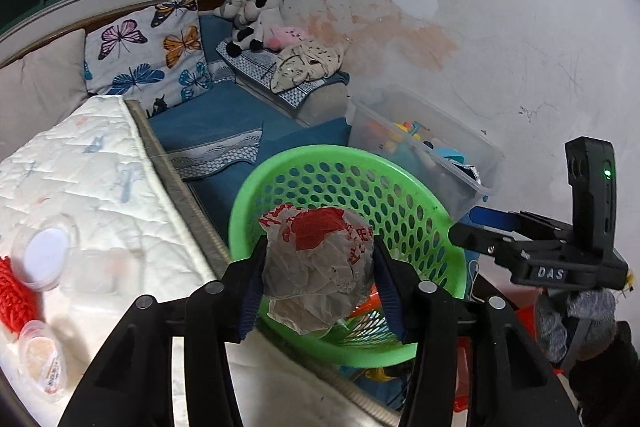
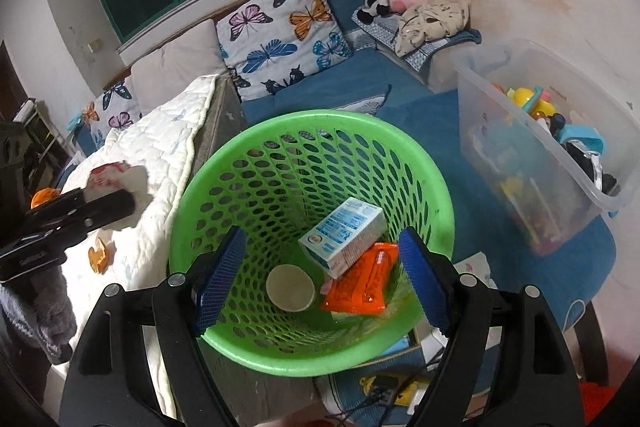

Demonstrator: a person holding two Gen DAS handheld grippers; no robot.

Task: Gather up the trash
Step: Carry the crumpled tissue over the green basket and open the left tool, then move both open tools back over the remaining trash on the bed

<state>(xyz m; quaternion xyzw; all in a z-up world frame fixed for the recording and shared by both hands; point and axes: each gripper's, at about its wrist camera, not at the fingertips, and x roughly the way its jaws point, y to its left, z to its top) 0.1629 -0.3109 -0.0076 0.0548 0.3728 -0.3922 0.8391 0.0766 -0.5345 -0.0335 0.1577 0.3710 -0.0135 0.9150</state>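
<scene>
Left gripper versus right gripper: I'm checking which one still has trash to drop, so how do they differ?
The left gripper is shut on a crumpled red-and-white wrapper; the right gripper is open and holds nothing. The left is beside the green basket, over the white mattress; the right hangs above the basket's opening. Both have blue-padded fingers.

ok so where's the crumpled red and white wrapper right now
The crumpled wrapper is clamped in the left gripper, near the rim of the green basket; in the right wrist view it is left of the basket, over the white quilt.
</scene>
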